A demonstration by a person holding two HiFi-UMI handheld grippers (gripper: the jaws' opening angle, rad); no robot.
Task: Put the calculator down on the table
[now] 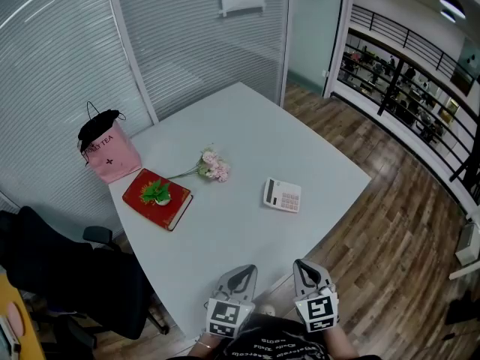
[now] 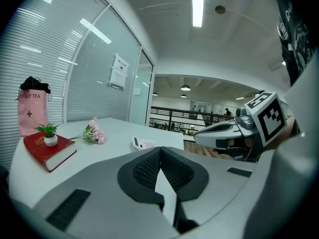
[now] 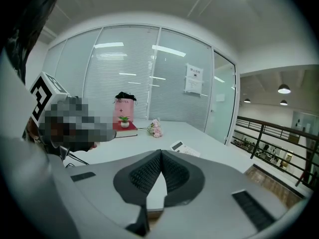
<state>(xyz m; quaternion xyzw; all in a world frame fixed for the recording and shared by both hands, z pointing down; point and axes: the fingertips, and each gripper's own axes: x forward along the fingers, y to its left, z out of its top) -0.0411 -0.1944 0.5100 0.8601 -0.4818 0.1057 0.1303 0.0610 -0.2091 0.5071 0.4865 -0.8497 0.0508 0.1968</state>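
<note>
A white calculator [image 1: 282, 195] lies flat on the pale table [image 1: 247, 126], right of the middle; it also shows small in the left gripper view [image 2: 144, 143] and the right gripper view [image 3: 182, 148]. My left gripper [image 1: 241, 270] and right gripper [image 1: 301, 264] hover side by side over the table's near edge, well short of the calculator. Both are shut with nothing between their pads. In its own view the left gripper [image 2: 159, 151] has its ribbed pads meeting, and so does the right gripper [image 3: 160, 155].
A red book [image 1: 157, 199] with a small potted plant [image 1: 157, 193] on it lies at the table's left. Pink flowers [image 1: 213, 166] lie beside it. A pink bag [image 1: 109, 149] stands at the left corner. A dark chair [image 1: 71, 276] sits at lower left.
</note>
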